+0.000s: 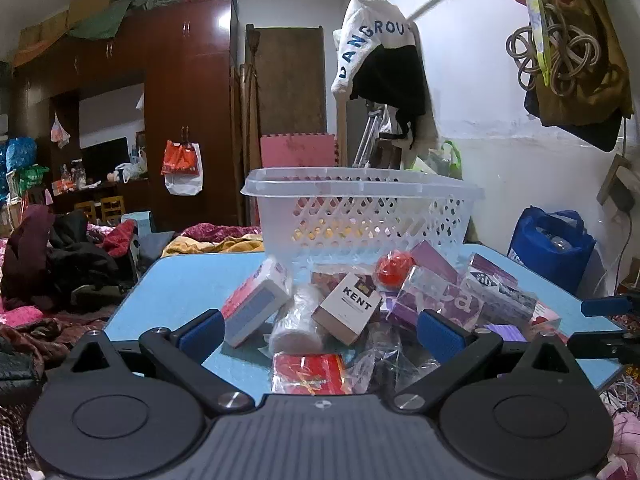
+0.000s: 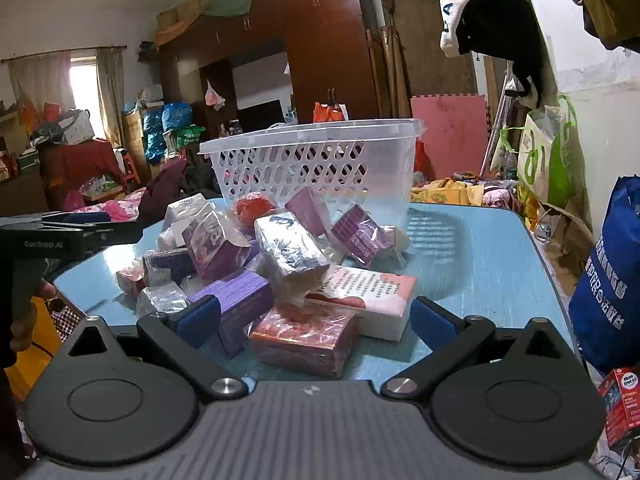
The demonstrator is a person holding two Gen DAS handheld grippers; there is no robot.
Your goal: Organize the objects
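Note:
A pile of small boxes and wrapped packs lies on a blue table [image 1: 172,284], in front of a clear perforated basket [image 1: 360,208]. In the left wrist view I see a white KENT box [image 1: 348,308], a red-and-grey box [image 1: 256,304], a red ball [image 1: 394,268] and purple packs [image 1: 440,300]. My left gripper [image 1: 320,332] is open and empty, just short of the pile. In the right wrist view my right gripper [image 2: 316,320] is open and empty, its fingers either side of a dark red wrapped box [image 2: 304,336]. The basket [image 2: 312,160] stands behind the pile.
A blue bag [image 2: 612,280] stands right of the table. A bed with clothes [image 1: 60,264] lies to the left. The left gripper shows at the left edge of the right wrist view [image 2: 60,236]. A wardrobe [image 1: 188,100] stands at the back.

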